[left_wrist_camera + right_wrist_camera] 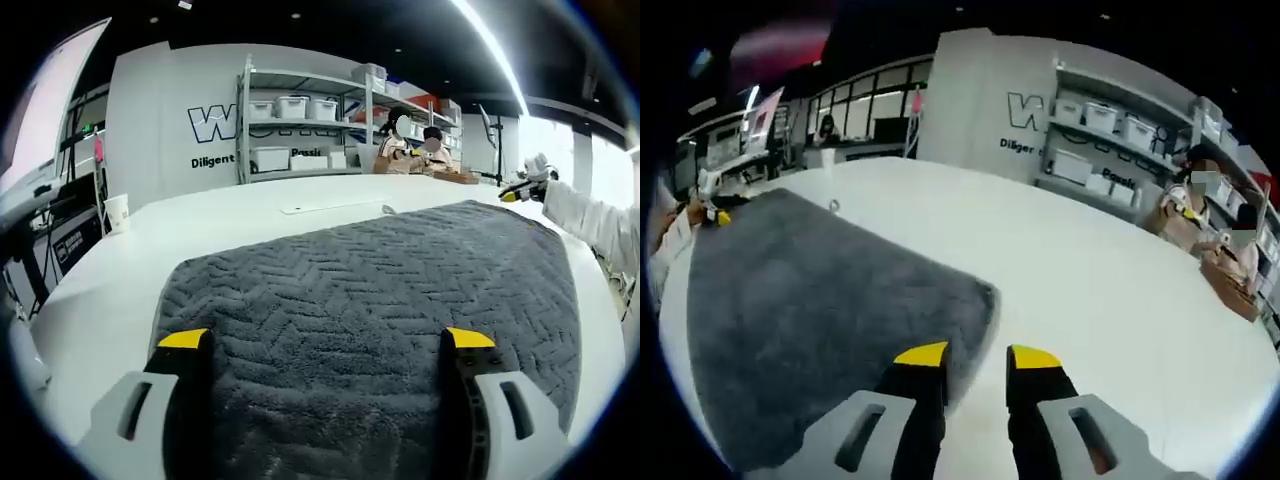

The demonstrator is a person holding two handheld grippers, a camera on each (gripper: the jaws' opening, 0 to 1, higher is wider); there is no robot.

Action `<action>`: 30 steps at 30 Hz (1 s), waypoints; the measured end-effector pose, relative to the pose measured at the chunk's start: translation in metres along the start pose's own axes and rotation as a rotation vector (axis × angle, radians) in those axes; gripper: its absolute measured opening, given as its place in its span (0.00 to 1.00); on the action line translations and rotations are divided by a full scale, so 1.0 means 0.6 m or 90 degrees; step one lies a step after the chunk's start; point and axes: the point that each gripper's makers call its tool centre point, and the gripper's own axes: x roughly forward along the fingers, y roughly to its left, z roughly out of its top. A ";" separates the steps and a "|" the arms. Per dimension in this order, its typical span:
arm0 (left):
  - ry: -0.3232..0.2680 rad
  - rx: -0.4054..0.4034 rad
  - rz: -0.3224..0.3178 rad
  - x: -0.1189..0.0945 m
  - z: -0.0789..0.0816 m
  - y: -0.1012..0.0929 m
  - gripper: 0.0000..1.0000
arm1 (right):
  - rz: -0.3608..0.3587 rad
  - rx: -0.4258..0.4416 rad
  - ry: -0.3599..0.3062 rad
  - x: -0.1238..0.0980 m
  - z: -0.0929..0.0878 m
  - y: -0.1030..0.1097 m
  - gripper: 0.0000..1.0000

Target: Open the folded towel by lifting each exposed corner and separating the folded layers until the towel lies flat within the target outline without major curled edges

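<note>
A dark grey towel (370,300) with a herringbone weave lies spread out on the white table (100,290). My left gripper (327,340) is open wide, its yellow-tipped jaws low over the towel's near edge and nothing between them. At the towel's far right corner, the right gripper (525,188) is held by a white-sleeved arm (590,215). In the right gripper view the towel (810,310) lies to the left, with its corner (983,292) just ahead of my right gripper (978,356). Its jaws stand a narrow gap apart, the left one over the towel's edge. The left gripper (715,215) is at the far left.
A paper cup (117,212) stands near the table's left edge. Beyond the table are shelves with white bins (300,110), and people sit at a desk (415,150). Bare white table (1090,280) stretches to the right of the towel.
</note>
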 end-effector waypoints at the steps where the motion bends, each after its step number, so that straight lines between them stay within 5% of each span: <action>1: 0.000 0.000 0.000 0.000 0.000 -0.001 0.93 | 0.001 0.010 0.004 0.003 -0.004 -0.001 0.14; 6: -0.001 0.000 0.000 0.000 0.000 0.000 0.93 | -0.013 0.018 0.036 0.017 -0.032 -0.004 0.10; 14: -0.001 0.000 0.000 0.000 0.000 0.001 0.93 | 0.012 0.040 0.031 0.021 -0.036 0.010 0.08; 25: -0.001 0.000 0.000 0.001 0.000 0.006 0.93 | -0.053 -0.138 0.096 0.019 -0.039 -0.007 0.06; 26: -0.001 0.000 0.000 0.001 0.000 0.006 0.93 | -0.070 -0.153 0.109 0.017 -0.043 -0.015 0.02; 27: -0.001 0.000 0.001 0.000 0.000 0.006 0.93 | -0.110 -0.191 0.173 0.010 -0.065 -0.038 0.00; 28: -0.001 0.000 0.001 0.000 0.000 0.005 0.93 | -0.134 -0.225 0.162 0.013 -0.057 -0.051 0.00; 30: -0.001 0.000 0.001 0.000 0.000 0.005 0.93 | -0.122 -0.187 0.139 0.024 -0.061 -0.043 0.00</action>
